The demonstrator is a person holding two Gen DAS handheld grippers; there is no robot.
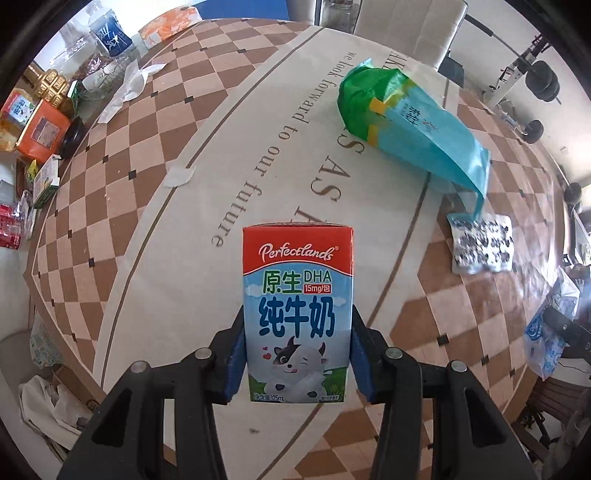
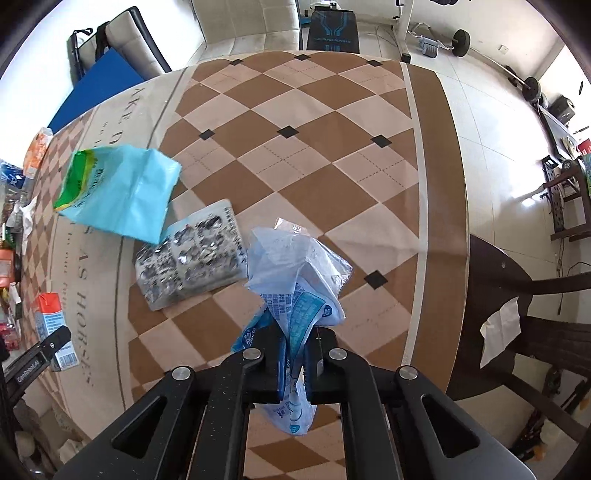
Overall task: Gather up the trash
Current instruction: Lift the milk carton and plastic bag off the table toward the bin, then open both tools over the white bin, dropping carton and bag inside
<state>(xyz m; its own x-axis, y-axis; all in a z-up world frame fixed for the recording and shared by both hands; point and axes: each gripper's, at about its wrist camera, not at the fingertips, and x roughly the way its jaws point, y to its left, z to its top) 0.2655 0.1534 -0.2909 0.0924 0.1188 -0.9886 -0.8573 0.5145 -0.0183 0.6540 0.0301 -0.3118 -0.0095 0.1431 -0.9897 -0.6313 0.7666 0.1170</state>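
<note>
My left gripper is shut on a small red-and-blue milk carton and holds it upright above the table; the carton also shows at the far left of the right wrist view. My right gripper is shut on a crumpled clear-and-blue plastic wrapper, held above the table. A teal and green snack bag lies on the checkered tablecloth, also in the right wrist view. A silver foil packet lies beside it, also in the right wrist view.
Clutter lines the table's left side: an orange box, a water bottle, crumpled tissue. A box with paper scraps stands below the table edge. A dark chair with a tissue stands at the right. Gym equipment sits beyond.
</note>
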